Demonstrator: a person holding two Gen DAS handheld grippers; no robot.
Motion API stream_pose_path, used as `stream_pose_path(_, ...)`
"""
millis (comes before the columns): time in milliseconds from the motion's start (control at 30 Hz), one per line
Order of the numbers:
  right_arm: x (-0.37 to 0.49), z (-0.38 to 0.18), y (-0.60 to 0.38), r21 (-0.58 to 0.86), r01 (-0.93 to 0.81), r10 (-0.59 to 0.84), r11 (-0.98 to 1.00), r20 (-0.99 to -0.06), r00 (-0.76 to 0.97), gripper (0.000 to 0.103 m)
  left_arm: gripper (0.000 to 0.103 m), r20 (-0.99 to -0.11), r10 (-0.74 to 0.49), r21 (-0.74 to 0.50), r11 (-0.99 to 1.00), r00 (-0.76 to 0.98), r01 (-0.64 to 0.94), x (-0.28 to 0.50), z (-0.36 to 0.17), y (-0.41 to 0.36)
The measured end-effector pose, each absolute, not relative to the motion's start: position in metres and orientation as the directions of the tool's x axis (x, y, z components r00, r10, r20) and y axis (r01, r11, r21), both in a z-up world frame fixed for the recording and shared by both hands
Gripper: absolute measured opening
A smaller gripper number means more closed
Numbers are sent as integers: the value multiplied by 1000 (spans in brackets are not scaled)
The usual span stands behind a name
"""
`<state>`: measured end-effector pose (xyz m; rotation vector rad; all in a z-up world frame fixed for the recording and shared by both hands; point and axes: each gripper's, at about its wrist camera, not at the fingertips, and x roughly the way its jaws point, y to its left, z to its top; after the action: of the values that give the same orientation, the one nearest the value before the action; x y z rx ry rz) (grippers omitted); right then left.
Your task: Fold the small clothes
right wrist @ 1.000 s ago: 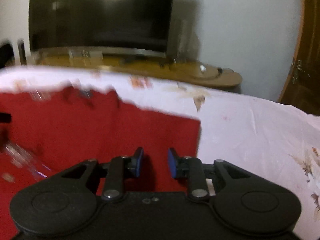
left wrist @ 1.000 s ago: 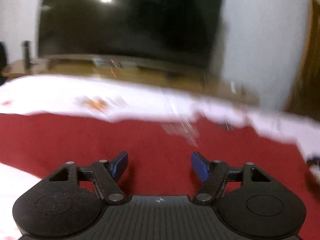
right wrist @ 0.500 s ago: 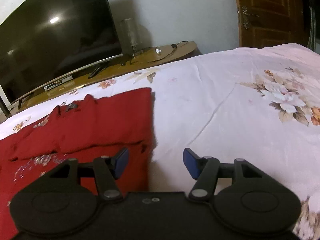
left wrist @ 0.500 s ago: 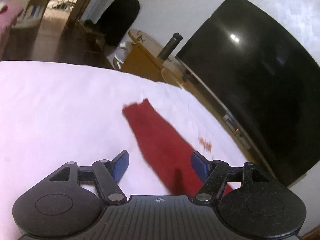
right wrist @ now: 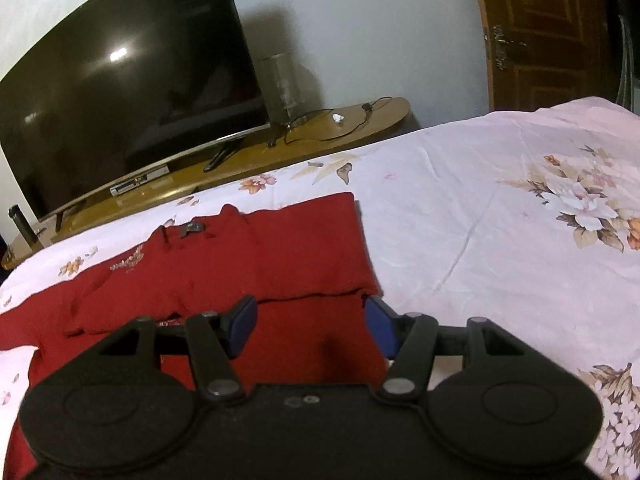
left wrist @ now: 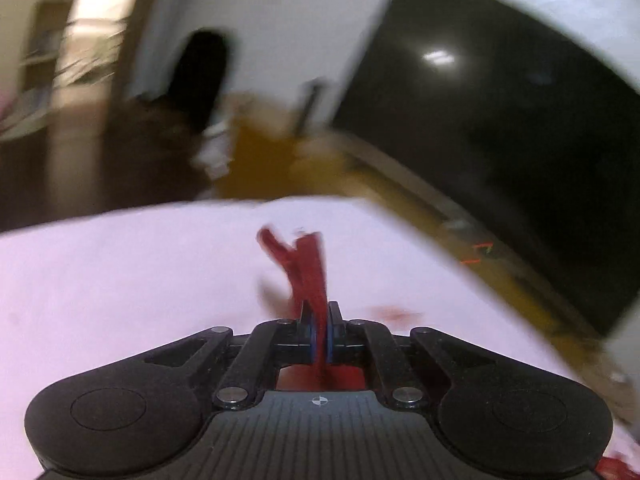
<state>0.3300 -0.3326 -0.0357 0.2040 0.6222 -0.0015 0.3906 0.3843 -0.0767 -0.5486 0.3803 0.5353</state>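
A red garment [right wrist: 280, 252] lies partly folded on the floral bedsheet [right wrist: 500, 220] in the right wrist view, its right edge doubled over. My right gripper [right wrist: 310, 320] hovers open just above the garment's near right part, nothing between its blue pads. In the blurred left wrist view my left gripper [left wrist: 320, 334] is shut on a narrow strip of the red garment [left wrist: 308, 268], which sticks up beyond the pads over the pale sheet [left wrist: 120, 280].
A large dark television [right wrist: 120, 92] stands on a low wooden stand [right wrist: 320, 136] beyond the bed, with a glass jar [right wrist: 282, 84] and cables beside it. A brown door [right wrist: 548, 32] is at the far right. The bed's far edge runs close behind the garment.
My left gripper swung left to the garment's thin end and shut on it. My right gripper opened wider and rolled, now over the garment's right edge.
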Motion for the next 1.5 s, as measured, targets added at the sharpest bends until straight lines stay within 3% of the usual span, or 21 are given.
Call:
stream_pose_path(100, 326, -40, -340, 200, 76, 55, 977, -576, 815, 59, 4, -359, 195, -360, 873, 912, -329, 419, -35, 295)
stream_pose_path(233, 323, -47, -352, 226, 105, 48, 969, -584, 810, 59, 4, -340, -17, -282, 956, 940, -85, 459, -12, 162)
stream_pose_path(433, 314, -45, -378, 257, 130, 44, 957, -575, 817, 59, 4, -466, -216, -242, 964, 858, 112, 498, -48, -11)
stream_pose_path(600, 307, -44, -411, 324, 200, 22, 925, -570, 822, 59, 5, -623, -260, -168, 966, 738, 198, 513, -89, -102)
stream_pose_path(667, 309, -47, -421, 354, 208, 36, 912, -574, 818, 63, 26, -611, -218, -74, 973, 761, 219, 498, -88, -125)
stream_pose_path(700, 312, -48, -423, 369, 206, 48, 906, -575, 817, 66, 64, -598, -247, -69, 964, 763, 258, 490, -81, -126)
stream_pose_path(733, 315, -48, -424, 385, 198, 64, 901, -572, 818, 67, 80, -567, -269, -74, 958, 779, 276, 479, -72, -121)
stream_pose_path(767, 319, -49, -424, 400, 184, 84, 898, -566, 820, 67, 80, -512, -255, -66, 964, 821, 258, 464, -60, -107)
stream_pose_path(900, 355, -52, -400, 497, 77, 232, 864, -529, 817, 58, 80, -438, -137, -42, 990, 888, 132, 416, -37, -23)
stream_pose_path(967, 379, -52, -376, 533, 7, 312, 846, -507, 803, 57, 72, -455, 4, 30, 1000, 890, 11, 399, -40, 17)
stream_pose_path(1033, 407, -55, -348, 538, -56, 375, 841, -505, 777, 57, 61, -519, 76, 15, 997, 852, -80, 395, -50, 57)
stream_pose_path(1133, 449, -71, -313, 556, -87, 438, 826, -539, 719, 57, 60, -570, 143, 11, 986, 809, -167, 387, -67, 97)
stream_pose_path(1300, 485, -97, -283, 615, -50, 501, 787, -589, 634, 52, 60, -624, 86, -82, 981, 777, -174, 391, -89, 125)
stream_pose_path(1367, 492, -105, -275, 630, -29, 509, 776, -599, 618, 40, 60, -630, 81, -91, 980, 772, -177, 399, -100, 124)
stream_pose_path(1433, 493, -110, -269, 624, -21, 501, 781, -605, 618, 20, 60, -622, 86, -91, 979, 779, -181, 407, -108, 121)
stream_pose_path(1467, 496, -111, -265, 609, -19, 486, 793, -613, 623, 17, 60, -620, 82, -97, 979, 780, -180, 406, -107, 121)
stream_pose_path(1500, 498, -111, -262, 593, -18, 472, 805, -622, 625, 10, 47, -618, 81, -99, 979, 782, -179, 409, -108, 120)
